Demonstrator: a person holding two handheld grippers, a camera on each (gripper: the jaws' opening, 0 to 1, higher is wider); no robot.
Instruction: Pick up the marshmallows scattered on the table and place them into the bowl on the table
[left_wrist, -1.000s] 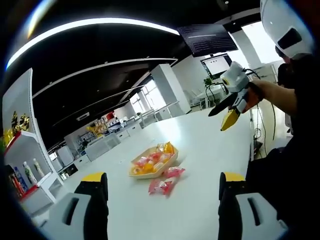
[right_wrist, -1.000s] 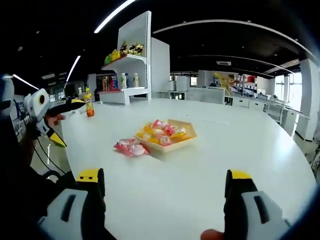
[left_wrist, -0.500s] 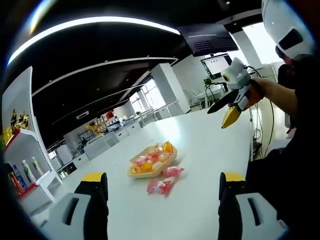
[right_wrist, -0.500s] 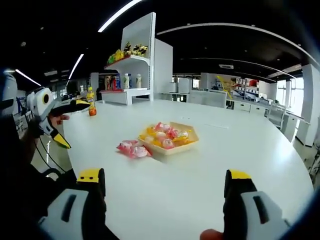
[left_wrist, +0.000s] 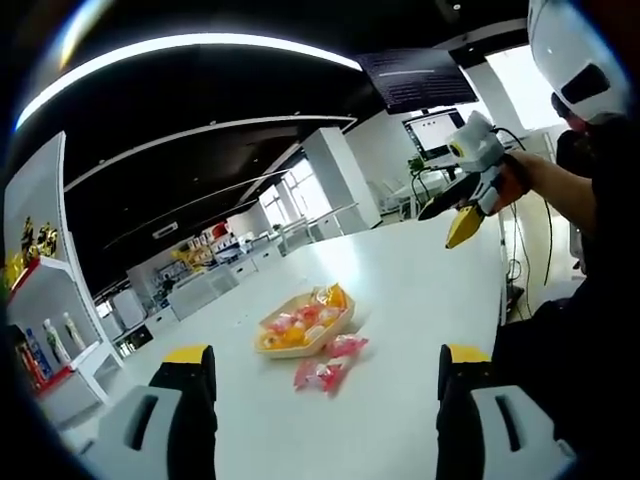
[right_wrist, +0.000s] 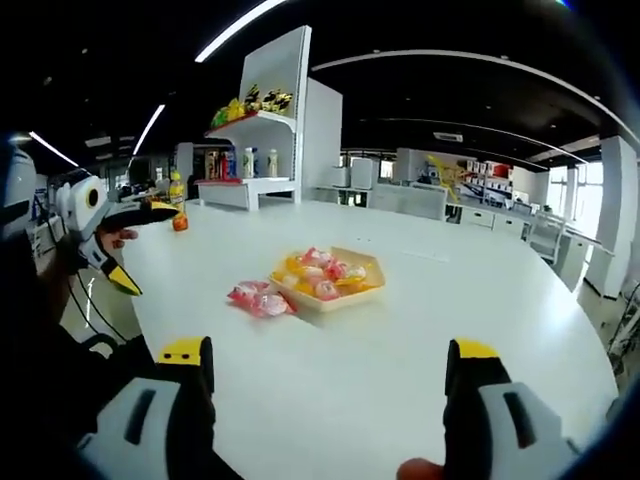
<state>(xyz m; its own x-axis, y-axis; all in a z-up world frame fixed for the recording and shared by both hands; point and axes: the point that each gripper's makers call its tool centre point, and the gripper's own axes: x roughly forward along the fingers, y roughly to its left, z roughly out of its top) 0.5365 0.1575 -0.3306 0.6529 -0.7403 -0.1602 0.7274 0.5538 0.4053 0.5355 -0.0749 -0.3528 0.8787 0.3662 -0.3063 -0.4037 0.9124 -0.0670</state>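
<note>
Both grippers are held up off the white counter (right_wrist: 400, 330), well back from the sweets. In the left gripper view, the left gripper (left_wrist: 320, 365) has its yellow-tipped jaws spread wide with nothing between them; the right gripper (right_wrist: 325, 360) in its own view stands the same way, wide apart and empty.

The bowl (left_wrist: 305, 325), a shallow tan tray-like dish, sits out in the middle of the counter and already has wrapped marshmallows in pink, yellow and orange heaped in it. A small cluster of pink-wrapped marshmallows (left_wrist: 328, 365) lies on the counter just beside the bowl, on the side nearer the person; in the right gripper view the same cluster (right_wrist: 258, 298) lies to the left of the bowl (right_wrist: 330, 280).

A person's hand holds each gripper up in the air at the counter's edge. Behind, a white shelf unit (right_wrist: 270, 120) carries bottles and packets, and an orange bottle (right_wrist: 178, 215) stands at the counter's far edge.
</note>
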